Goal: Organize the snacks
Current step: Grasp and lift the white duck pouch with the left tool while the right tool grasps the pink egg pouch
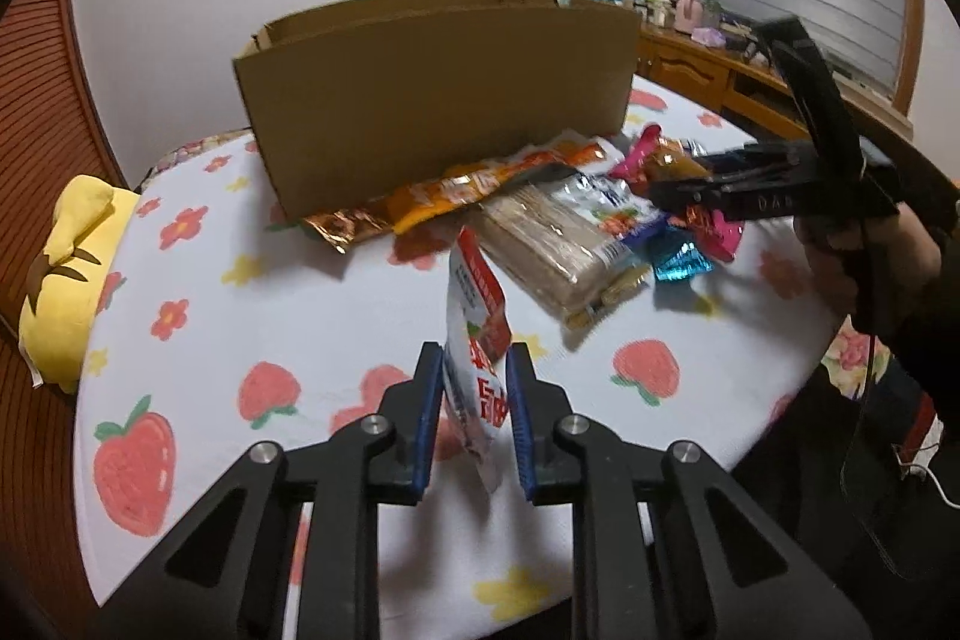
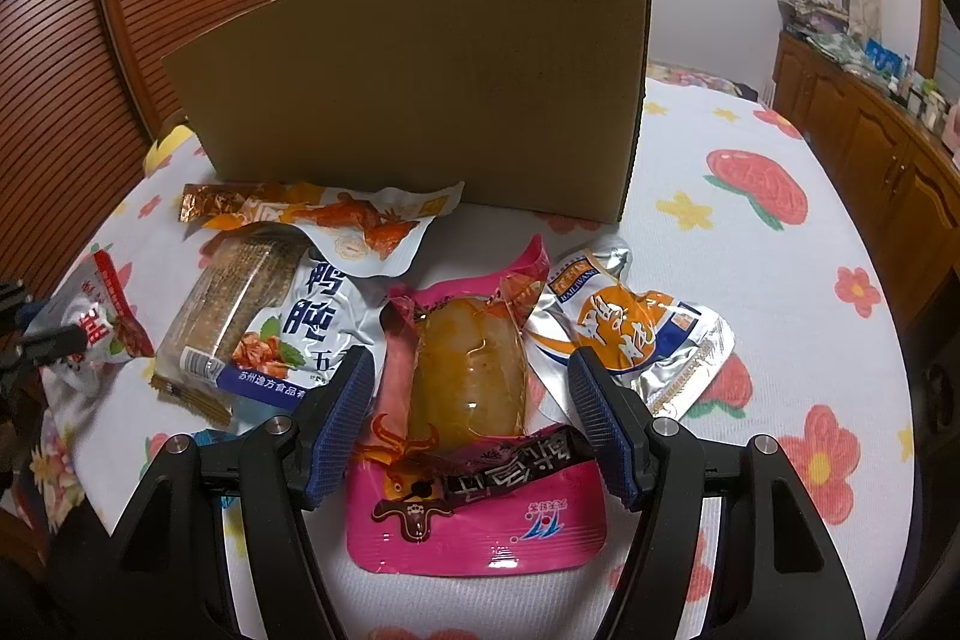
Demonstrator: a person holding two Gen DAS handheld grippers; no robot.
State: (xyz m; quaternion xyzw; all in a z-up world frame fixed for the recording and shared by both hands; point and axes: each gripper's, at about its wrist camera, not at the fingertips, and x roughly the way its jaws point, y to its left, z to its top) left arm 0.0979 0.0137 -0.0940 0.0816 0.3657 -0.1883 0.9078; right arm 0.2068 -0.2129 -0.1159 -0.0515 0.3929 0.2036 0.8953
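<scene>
Dangling upright in left gripper (image 1: 474, 403): white-red snack packet (image 1: 477, 334), crinkled.

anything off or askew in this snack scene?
Nothing spilled or torn that I can see. The snacks are just a loose overlapping heap in front of the cardboard box: the cracker pack lies partly under other packets. The left gripper pinches a white-and-red packet upright, off the bedspread.

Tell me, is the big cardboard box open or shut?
Open. The cardboard box shows its top rim and inner walls in the left wrist view; no flaps cover it.
</scene>
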